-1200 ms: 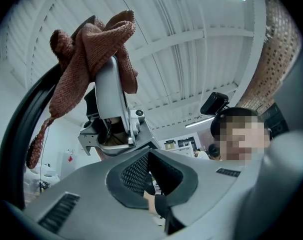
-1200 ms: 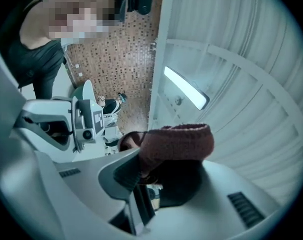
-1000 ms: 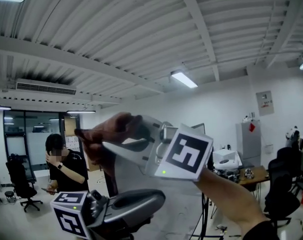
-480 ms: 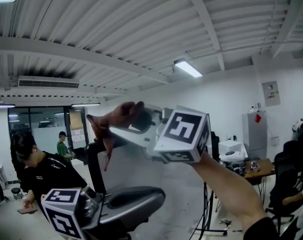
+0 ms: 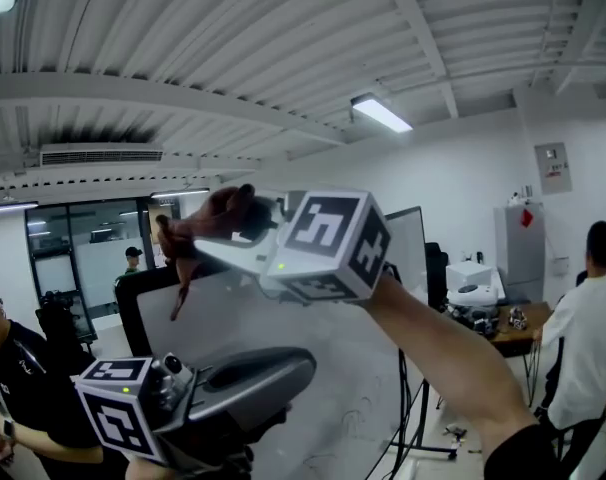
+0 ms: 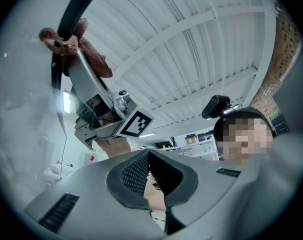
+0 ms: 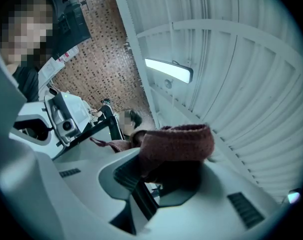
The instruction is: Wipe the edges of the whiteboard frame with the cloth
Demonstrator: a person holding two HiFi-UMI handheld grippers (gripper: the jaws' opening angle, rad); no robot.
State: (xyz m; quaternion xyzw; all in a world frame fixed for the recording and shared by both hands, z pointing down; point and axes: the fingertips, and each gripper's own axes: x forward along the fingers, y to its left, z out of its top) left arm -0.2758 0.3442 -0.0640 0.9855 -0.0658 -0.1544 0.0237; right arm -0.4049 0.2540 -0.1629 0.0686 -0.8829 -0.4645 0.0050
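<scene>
The whiteboard (image 5: pixel 323 368) stands ahead, its black frame (image 5: pixel 133 283) running along the top and down the left side. My right gripper (image 5: pixel 218 238) is raised to the frame's top left part and is shut on a brown cloth (image 5: pixel 205 220), which lies against the frame. In the left gripper view the cloth (image 6: pixel 86 46) hangs over the black frame (image 6: pixel 74 9). The right gripper view shows the cloth (image 7: pixel 176 144) bunched between the jaws, with the frame (image 7: pixel 99 124) just beyond. My left gripper (image 5: pixel 303 363) is low in front of the board, shut and holding nothing.
A person in black (image 5: pixel 23 388) is at the lower left and another in white (image 5: pixel 588 318) at the right. A cluttered desk (image 5: pixel 493 318) and a grey cabinet (image 5: pixel 523 248) stand behind the board. The board's stand legs (image 5: pixel 423 448) reach the floor.
My right gripper has slid the cloth leftward along the top frame. The view has shifted, and the people in the background have moved. The left gripper stays low.
</scene>
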